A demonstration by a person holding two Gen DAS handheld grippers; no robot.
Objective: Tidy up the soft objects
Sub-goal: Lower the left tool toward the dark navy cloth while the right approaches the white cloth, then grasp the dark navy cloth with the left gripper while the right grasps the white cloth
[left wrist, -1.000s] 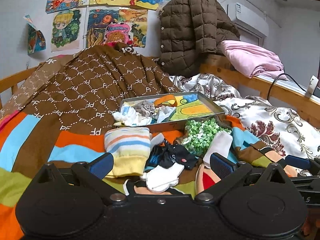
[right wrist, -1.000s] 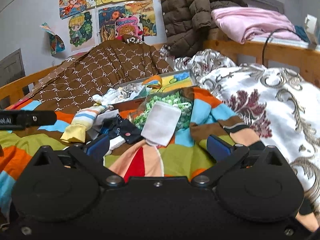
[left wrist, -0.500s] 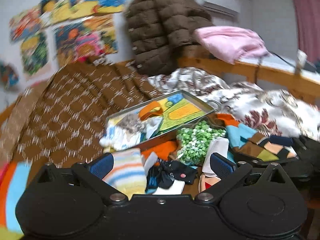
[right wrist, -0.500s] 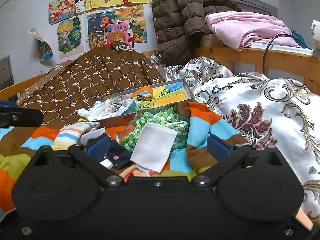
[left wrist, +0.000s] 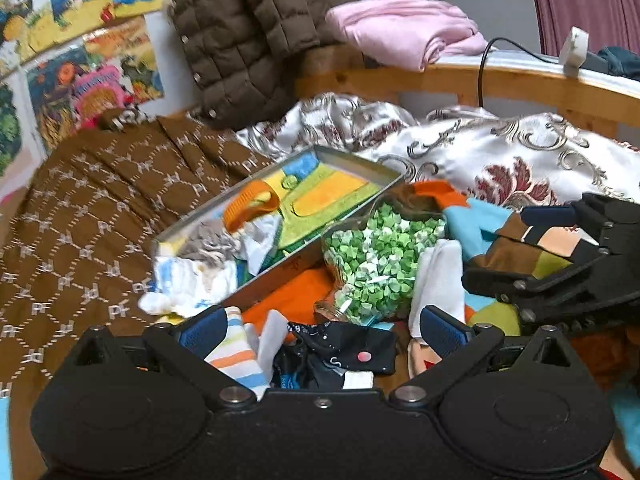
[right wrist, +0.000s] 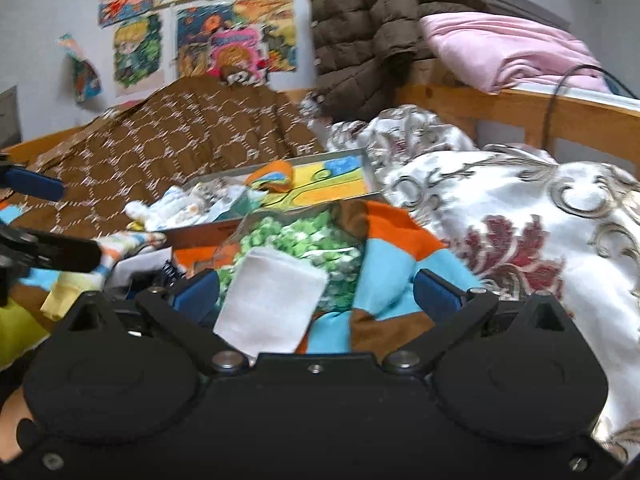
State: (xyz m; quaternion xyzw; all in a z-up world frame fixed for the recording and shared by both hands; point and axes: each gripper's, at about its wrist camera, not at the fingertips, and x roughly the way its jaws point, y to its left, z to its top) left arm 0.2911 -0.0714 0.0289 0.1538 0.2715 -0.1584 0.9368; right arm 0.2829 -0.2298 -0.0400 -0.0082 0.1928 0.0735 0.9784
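Both grippers' fingers spread apart, left gripper [left wrist: 323, 327] over dark sock [left wrist: 344, 354], right gripper [right wrist: 316, 292] over white sock [right wrist: 272, 304]

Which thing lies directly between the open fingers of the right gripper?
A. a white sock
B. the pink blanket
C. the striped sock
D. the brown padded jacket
A: in the right wrist view the white sock lies between the spread fingers of the right gripper, resting on the bag of green paper stars.
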